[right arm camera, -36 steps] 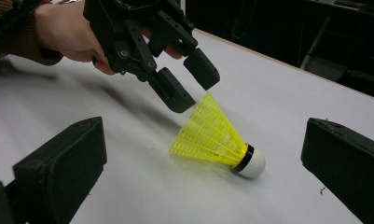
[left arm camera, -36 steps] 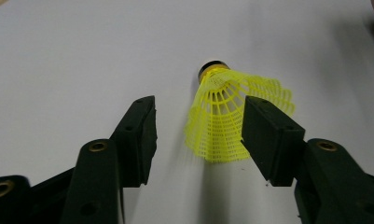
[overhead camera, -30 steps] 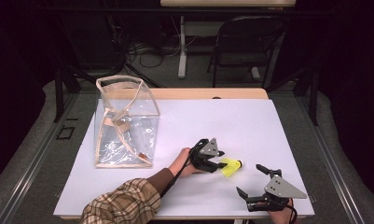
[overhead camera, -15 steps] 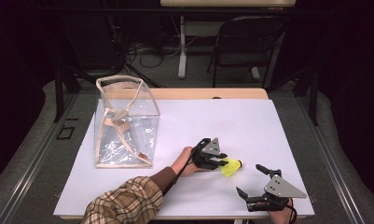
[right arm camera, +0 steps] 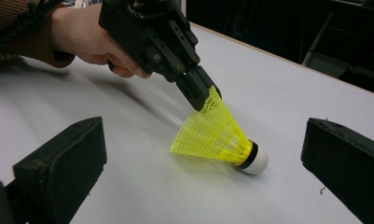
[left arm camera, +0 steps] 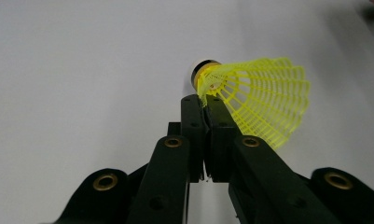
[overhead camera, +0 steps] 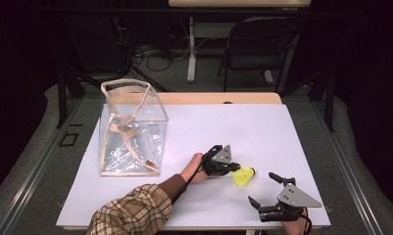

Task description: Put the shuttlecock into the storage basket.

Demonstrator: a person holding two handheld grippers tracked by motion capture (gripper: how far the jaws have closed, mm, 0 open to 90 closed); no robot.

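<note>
A yellow plastic shuttlecock [overhead camera: 244, 176] with a white cork lies on its side on the white table [overhead camera: 243, 127], cork pointing right. My left gripper [overhead camera: 233, 169] is shut on the rim of its mesh skirt [left arm camera: 259, 98]; in the left gripper view the jaws pinch the skirt's edge close to the cork. In the right gripper view the shuttlecock [right arm camera: 215, 135] rests on the table with the left gripper [right arm camera: 201, 95] gripping its upper edge. My right gripper [overhead camera: 261, 187] stands open near the table's front right, its jaws wide apart on either side of the shuttlecock but not touching it.
A clear plastic bag [overhead camera: 133, 129] with beige trim and handles stands upright at the table's left. A dark folding chair [overhead camera: 262, 44] and table legs are on the floor behind the table. A plaid sleeve [overhead camera: 130, 215] comes in from the front edge.
</note>
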